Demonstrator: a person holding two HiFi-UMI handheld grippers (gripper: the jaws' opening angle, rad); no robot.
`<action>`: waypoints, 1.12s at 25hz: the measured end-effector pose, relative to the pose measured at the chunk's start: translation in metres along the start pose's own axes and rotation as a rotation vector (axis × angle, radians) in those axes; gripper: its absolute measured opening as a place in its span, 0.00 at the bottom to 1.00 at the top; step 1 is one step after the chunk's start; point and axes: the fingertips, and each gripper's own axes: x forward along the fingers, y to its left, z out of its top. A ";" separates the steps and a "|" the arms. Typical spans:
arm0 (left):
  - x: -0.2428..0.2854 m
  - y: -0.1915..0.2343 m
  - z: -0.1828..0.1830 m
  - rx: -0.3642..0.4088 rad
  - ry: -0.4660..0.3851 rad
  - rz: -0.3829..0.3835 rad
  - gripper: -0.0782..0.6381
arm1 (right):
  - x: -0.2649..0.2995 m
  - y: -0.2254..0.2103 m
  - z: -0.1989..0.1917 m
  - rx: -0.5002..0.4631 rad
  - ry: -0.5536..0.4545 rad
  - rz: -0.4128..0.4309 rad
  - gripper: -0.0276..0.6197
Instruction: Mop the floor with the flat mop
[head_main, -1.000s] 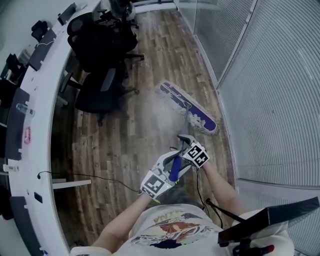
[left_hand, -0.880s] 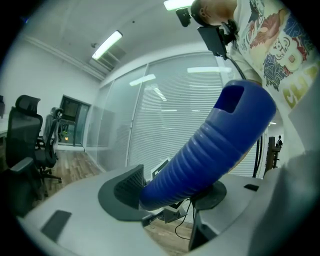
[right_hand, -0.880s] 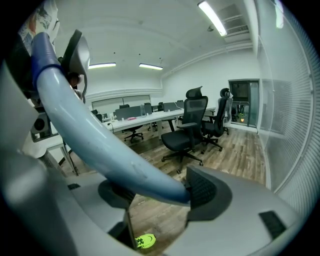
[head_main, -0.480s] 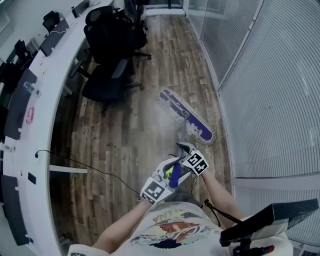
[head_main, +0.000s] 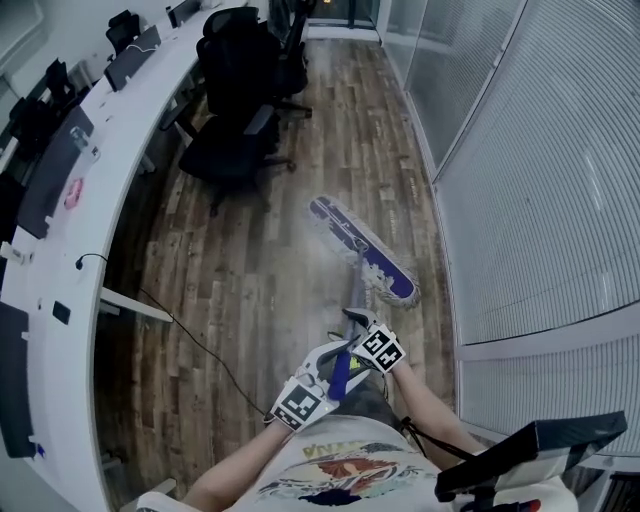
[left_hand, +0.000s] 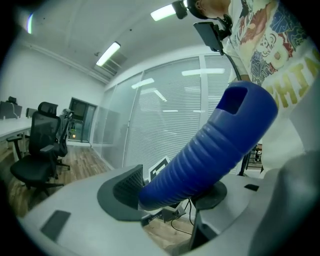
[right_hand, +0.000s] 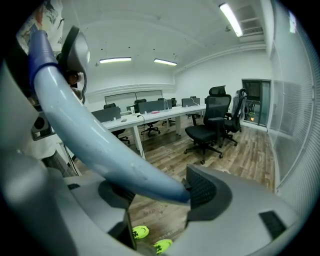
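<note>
In the head view, the mop lies flat on the floor ahead of us, its right end near the glass wall. The handle runs back to the left gripper and right gripper, both clamped on it, the left nearer our body. A cable trails over the floor to the left and chairs stand further on. We judge that a wide sweep that way could snag the cable or knock a chair base, and a push to the right could bump the wall. In the left gripper view, the left gripper has its pads on the blue ribbed end of the handle, yet its jaws have just eased a little wider. With a looser hold we would expect the handle to twist or slide, tipping the mop onto one edge. In the right gripper view, the right gripper is closed on the pale shaft of the handle, which crosses the jaws at a slant, so a hard push might let it pivot. What look like our shoes sit just below, where a pull back could catch them.
</note>
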 end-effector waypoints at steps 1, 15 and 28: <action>-0.006 -0.010 0.000 -0.007 -0.006 0.009 0.43 | -0.005 0.011 -0.002 0.005 -0.008 0.001 0.44; 0.005 -0.192 -0.004 -0.047 -0.029 0.129 0.44 | -0.138 0.111 -0.070 0.059 -0.138 0.042 0.44; 0.014 -0.286 -0.021 -0.021 -0.042 0.135 0.44 | -0.197 0.166 -0.124 0.009 -0.108 0.135 0.44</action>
